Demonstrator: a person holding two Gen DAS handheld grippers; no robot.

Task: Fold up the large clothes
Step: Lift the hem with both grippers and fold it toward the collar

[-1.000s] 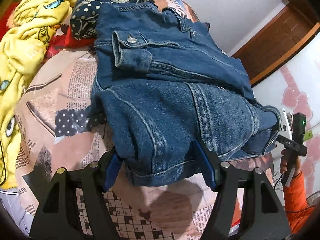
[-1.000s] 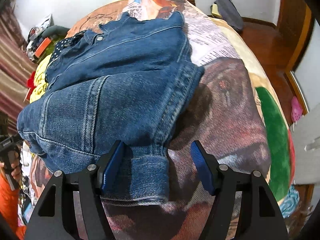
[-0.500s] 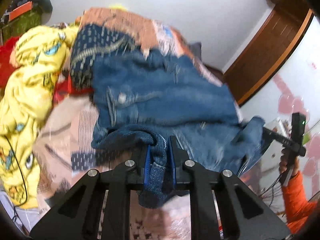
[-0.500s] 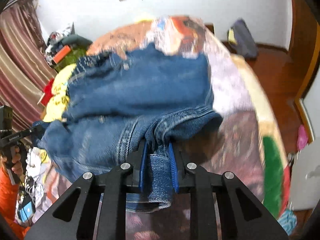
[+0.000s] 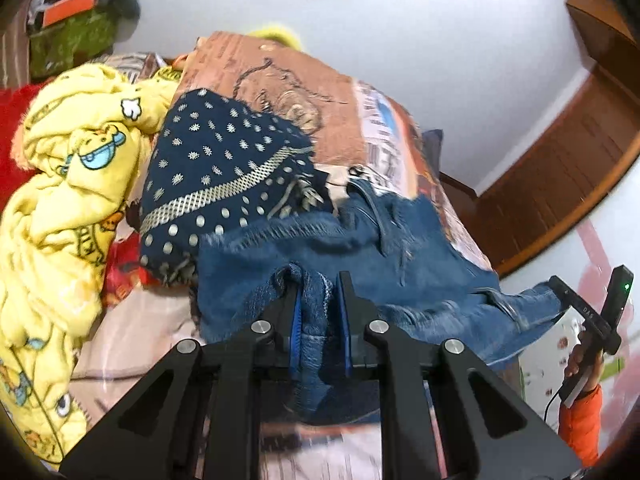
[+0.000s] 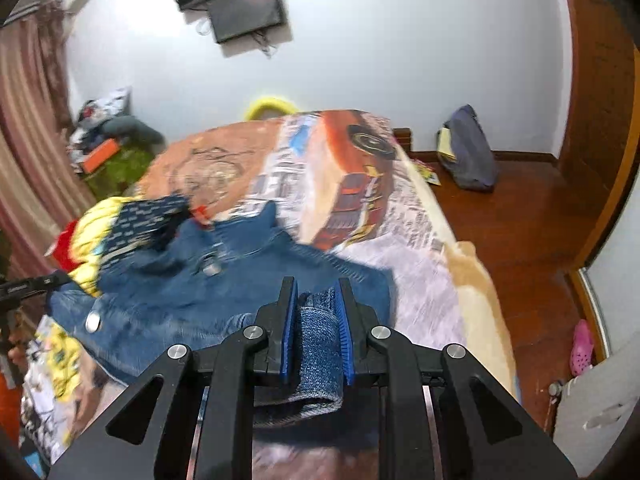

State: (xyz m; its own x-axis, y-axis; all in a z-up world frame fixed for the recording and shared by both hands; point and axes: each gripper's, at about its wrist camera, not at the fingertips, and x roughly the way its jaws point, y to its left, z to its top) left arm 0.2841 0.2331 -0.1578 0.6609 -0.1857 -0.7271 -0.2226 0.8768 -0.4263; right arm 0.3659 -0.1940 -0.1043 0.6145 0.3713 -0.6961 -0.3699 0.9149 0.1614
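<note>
The blue denim jacket [image 5: 420, 280] lies on the bed [image 6: 420, 240], just beside the yellow cartoon blanket [image 5: 72, 200] and the dark dotted cloth [image 5: 224, 176]. The left gripper [image 5: 318, 312] has its jaws pinching the jacket's bottom hem, and the right gripper [image 6: 316, 320] has its jaws pinching the same hem at the other corner. Both sets of jaws have just been closing, and now thick blue cloth sits squeezed between the pads. The hem is off the bed while the collar end of the jacket lies flat on it. This looks like the folding step, bottom over top. Next, both grippers should carry the hem across toward the collar together, keeping it level and tight. Then they should lay it down smooth before letting go.
</note>
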